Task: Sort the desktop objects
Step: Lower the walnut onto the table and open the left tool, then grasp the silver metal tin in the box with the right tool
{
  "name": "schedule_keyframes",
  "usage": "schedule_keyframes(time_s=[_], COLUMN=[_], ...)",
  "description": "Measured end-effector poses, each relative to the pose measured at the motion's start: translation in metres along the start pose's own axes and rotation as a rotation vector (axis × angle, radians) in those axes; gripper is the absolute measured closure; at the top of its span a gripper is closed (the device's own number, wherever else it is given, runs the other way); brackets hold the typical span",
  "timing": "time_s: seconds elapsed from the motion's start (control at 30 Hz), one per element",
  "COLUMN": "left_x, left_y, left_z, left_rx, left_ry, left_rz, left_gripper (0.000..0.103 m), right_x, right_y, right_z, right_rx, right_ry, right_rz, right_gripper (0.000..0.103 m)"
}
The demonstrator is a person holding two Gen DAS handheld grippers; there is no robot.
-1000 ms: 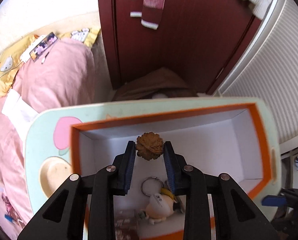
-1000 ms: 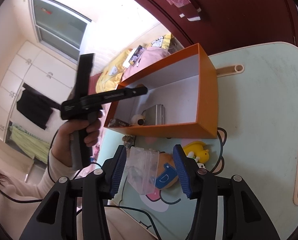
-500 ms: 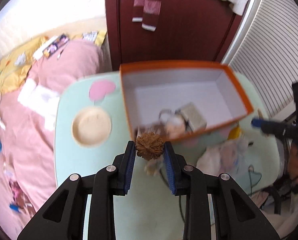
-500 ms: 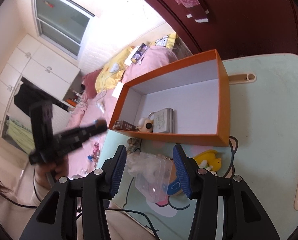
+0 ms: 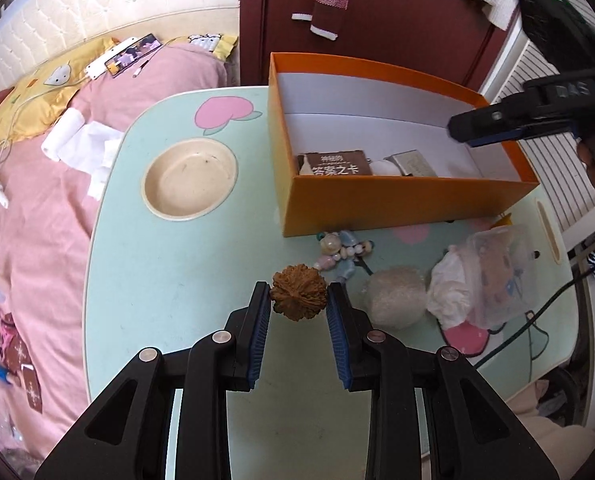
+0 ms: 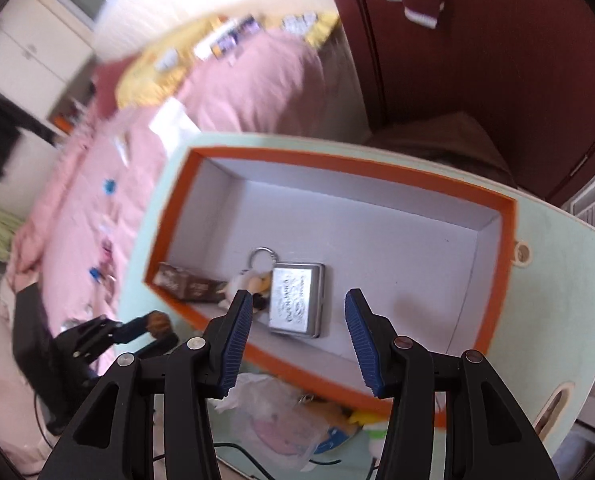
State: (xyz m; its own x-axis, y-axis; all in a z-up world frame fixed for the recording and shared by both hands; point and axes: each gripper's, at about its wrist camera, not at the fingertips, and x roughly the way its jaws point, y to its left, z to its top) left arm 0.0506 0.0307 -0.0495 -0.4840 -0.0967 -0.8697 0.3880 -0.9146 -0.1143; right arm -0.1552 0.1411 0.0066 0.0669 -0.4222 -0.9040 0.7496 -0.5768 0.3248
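**Left tongs clamped on walnut, box lying up and to the right**

Your left tongs (image 5: 298, 300) were closed on a walnut (image 5: 298, 297), gripped across its middle between the blue pads and held above the counter (image 5: 169, 280), low in the centre of the left wrist frame. The orange box (image 5: 397, 196) lay up and to the right of the walnut, with its long axis running from upper left to lower right of that frame. Its near wall stood between the walnut and the white interior.

Your right tongs (image 6: 299, 334) stood apart and held nothing. They hung over the near rim of the box, at the lower centre of the right wrist frame. The left tongs were the nearer to the walnut; the right tongs were the nearer to the box opening.

Inside the box lay a brown card pack (image 5: 333, 163), a silver tin (image 6: 296, 304) and a keyring figure (image 6: 253, 284), all gathered towards one end. The other end was bare.

On the pale green counter, near the front of the box, lay a beaded charm (image 5: 343, 250), a white fuzzy ball (image 5: 395, 296) and a clear plastic bag (image 5: 485, 276). A round recessed dish (image 5: 189, 178) sat left of the box. A pink bed (image 5: 37, 200) filled the left of the frame, with a dark red wardrobe (image 5: 397, 20) at the top.
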Motion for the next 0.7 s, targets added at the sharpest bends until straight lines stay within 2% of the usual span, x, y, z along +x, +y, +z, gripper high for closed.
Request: schedule_keyframes(time_s=[0.13,0.23,0.27,0.47,0.7], left_x=[0.006,0.009,0.008,0.002,0.007], left_y=[0.004,0.011,0.013,0.026,0.035], left_z=[0.0,0.002,0.002,0.011,0.016], left_rx=[-0.02,-0.053,-0.064,-0.101,-0.111], left_ry=[0.008,0.004,-0.005,-0.051,-0.048], left_rz=[-0.01,-0.04,-0.051,-0.07,-0.074], left_gripper=[0.072,0.053,0.048,0.048,0.048], right_x=[0.037,0.057,0.06,0.069,0.067], right_y=[0.007,0.014,0.014,0.004,-0.001], right_z=[0.015,0.017,0.017,0.019,0.019], right_rx=[-0.059,-0.108,-0.116,-0.129,-0.144], right_ry=[0.132,0.205,0.214,0.234,0.213], right_rz=[-0.043,-0.073,-0.082,-0.151,-0.222], right_gripper=[0.055,0.055,0.055,0.054,0.054])
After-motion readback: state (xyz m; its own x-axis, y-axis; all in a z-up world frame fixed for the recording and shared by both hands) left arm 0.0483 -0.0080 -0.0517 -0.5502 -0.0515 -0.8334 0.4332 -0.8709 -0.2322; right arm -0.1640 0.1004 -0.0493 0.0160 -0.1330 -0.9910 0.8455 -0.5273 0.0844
